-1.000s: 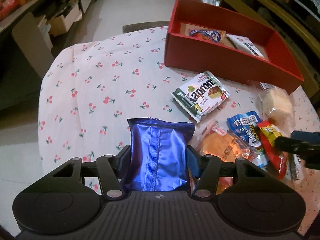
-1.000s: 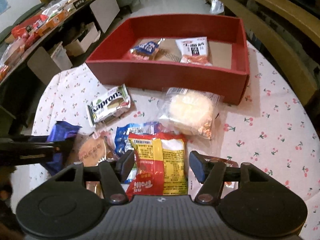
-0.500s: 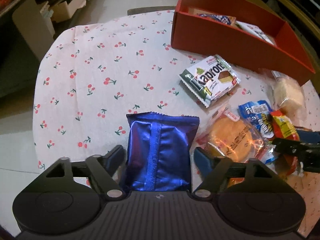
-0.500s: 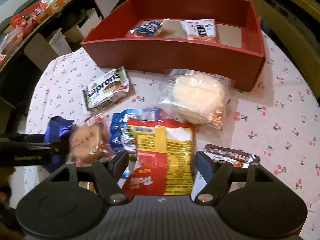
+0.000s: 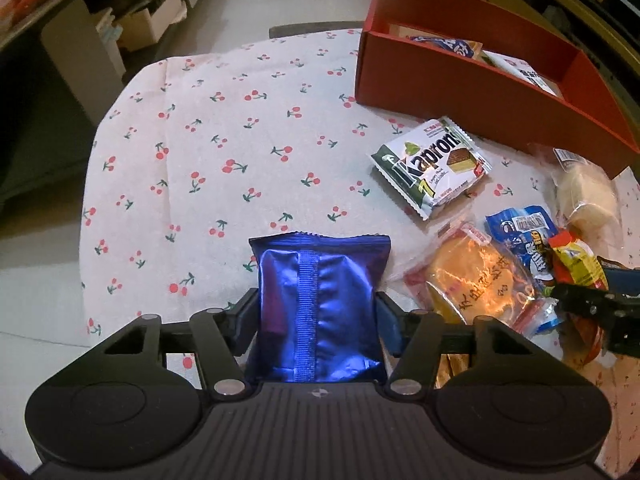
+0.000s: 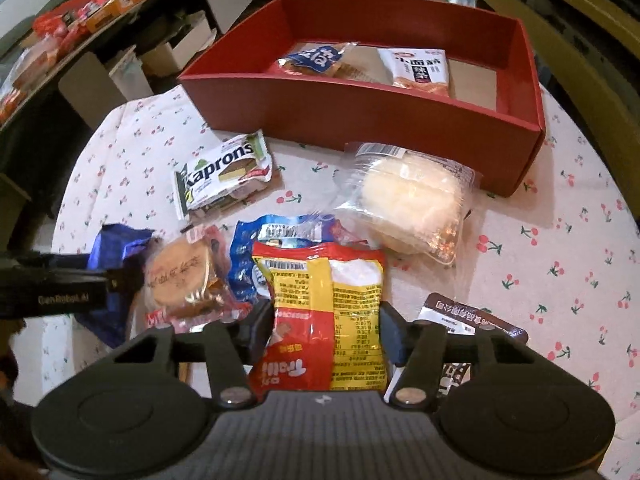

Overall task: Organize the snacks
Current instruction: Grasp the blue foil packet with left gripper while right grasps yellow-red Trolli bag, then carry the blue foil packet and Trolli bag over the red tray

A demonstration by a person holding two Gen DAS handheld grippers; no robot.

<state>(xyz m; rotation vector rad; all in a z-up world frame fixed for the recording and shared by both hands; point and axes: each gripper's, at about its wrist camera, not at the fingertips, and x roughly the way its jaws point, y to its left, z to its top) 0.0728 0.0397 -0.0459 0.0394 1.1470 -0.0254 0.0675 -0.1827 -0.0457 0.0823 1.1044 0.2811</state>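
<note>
While both grippers are being closed at once, two soft packets are being pinched, and each grip carries its own risk. Nearest the left wrist camera, the blue foil packet (image 5: 318, 308) is being clamped between the jaws of the left gripper (image 5: 316, 316), which have just been closing onto its sides; the slick, air-filled foil is likely to be squeezed out or burst if the pinch is tightened. In the right wrist view, the red and yellow packet (image 6: 324, 312) is being clamped in the same way by the right gripper (image 6: 326, 326), whose jaws have likewise just been closing on it. This packet is lying partly over a blue and white wrapper (image 6: 256, 256), so that wrapper may be dragged along as the packet is raised. A brown sachet (image 6: 472, 320) is lying just beside the right jaw and could be nudged.

Both held packets are being kept well short of the red box (image 6: 360, 120), on the cherry-print cloth (image 5: 224, 152). Between them and the box, the round cake (image 6: 180, 276), the Kaprons wafer (image 6: 224, 176) and the pale bun (image 6: 412, 200) are lying in the path; the bun, just beside the box's front wall, could be caught by a low pass. Inside the box, two packets are already lying, so a careless drop may be stacked on them. Being so close together, the two grippers could also be knocked against each other.
</note>
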